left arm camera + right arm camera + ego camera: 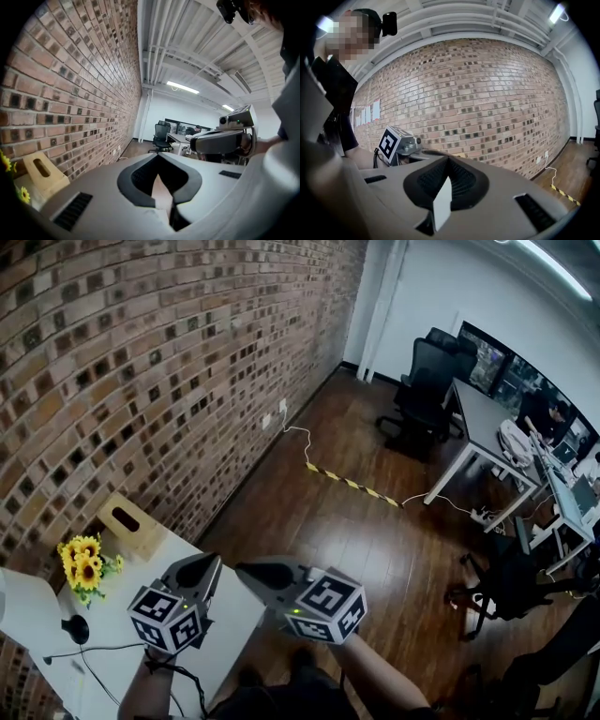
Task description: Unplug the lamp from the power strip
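Both grippers are held side by side in front of the person, over the right edge of the white table (220,615). My left gripper (212,562) (157,155) has its jaws together with nothing between them. My right gripper (244,569) (449,160) is likewise shut and empty, its tip close to the left one's. A thin black cable (98,649) runs across the table from a small black round object (75,628). A white object (11,607) is cut off at the left edge. No lamp or power strip on the table can be made out for certain.
A bunch of yellow sunflowers (84,563) and a wooden box with a slot (127,521) (41,172) stand on the table by the brick wall (141,362). A white cable (298,435) and striped tape (352,484) cross the wooden floor. Office chairs (427,381) and desks (487,423) stand beyond.
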{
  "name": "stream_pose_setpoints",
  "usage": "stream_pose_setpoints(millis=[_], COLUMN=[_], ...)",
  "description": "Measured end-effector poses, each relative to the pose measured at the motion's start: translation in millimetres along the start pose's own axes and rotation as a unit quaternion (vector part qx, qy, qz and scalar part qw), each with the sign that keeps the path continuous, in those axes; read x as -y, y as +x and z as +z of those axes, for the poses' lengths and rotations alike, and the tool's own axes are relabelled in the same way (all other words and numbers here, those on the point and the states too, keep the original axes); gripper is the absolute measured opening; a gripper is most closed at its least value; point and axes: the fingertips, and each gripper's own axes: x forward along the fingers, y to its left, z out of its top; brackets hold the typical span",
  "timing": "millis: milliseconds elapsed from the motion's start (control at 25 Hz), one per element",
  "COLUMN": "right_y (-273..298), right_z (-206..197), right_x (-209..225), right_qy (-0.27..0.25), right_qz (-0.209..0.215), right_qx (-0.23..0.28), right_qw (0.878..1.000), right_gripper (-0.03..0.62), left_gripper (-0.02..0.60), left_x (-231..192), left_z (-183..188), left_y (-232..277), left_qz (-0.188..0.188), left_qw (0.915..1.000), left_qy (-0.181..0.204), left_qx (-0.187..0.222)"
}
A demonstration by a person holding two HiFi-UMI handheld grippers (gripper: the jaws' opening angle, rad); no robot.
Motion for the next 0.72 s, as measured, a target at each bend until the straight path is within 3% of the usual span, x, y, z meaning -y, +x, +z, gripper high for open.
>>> stream_pose_setpoints(millis=[280,440,720], right_y=[-13,-30,-46], right_z=[9,15,15], right_x=[53,90,147], right_qy=[-0.007,-0.02,-0.005], right_qz=[0.027,0.055,0.102], right_qx=[0.014,0.014,0.022], right_qw=[1.0,0.998,0.995], right_gripper=[-0.003,-0.003,-0.005], left_gripper=[0.02,0.02,0.02], left_x=[-3,-1,9], left_z=[17,32,38], left_y=[43,79,118], left_qz=[0.049,0.099,0.148], left_qw=[0.9986,0.9949,0.9886], left_qy=[0.019,0.021,0.025], left_qx=[0.0,-0.001,-0.013])
